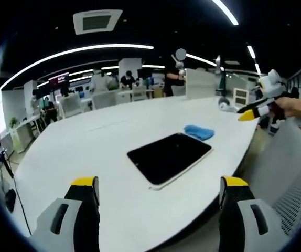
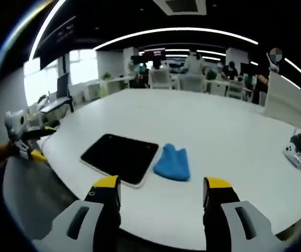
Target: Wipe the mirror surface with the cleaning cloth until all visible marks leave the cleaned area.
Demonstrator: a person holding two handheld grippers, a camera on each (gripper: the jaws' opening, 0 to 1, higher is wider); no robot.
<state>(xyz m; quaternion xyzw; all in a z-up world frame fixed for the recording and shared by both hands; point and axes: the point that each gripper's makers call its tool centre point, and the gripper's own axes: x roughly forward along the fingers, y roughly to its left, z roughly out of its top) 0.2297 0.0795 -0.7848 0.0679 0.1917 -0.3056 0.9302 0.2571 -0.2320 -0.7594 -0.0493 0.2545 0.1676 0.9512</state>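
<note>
White worktop [image 1: 114,142] runs broad and curved through an open office, and the mirror [image 1: 170,157] lies flat on it near the edge closest to the person, a dark rounded rectangle with a pale rim. Just beside the mirror, on its side away from the left gripper [image 1: 161,185], sits the blue cloth [image 1: 199,132], bunched up; whether it touches the mirror's rim I cannot tell. Both grippers hang off the worktop's near edge, short of the mirror. The left gripper has its yellow-tipped jaws spread wide with nothing between them. The right gripper [image 2: 161,185] is just as wide apart and holds nothing. From the right gripper view, mirror [image 2: 120,156] and cloth [image 2: 172,163] lie side by side. Desks, chairs and a few people stand well beyond the mirror, under long ceiling lights.
</note>
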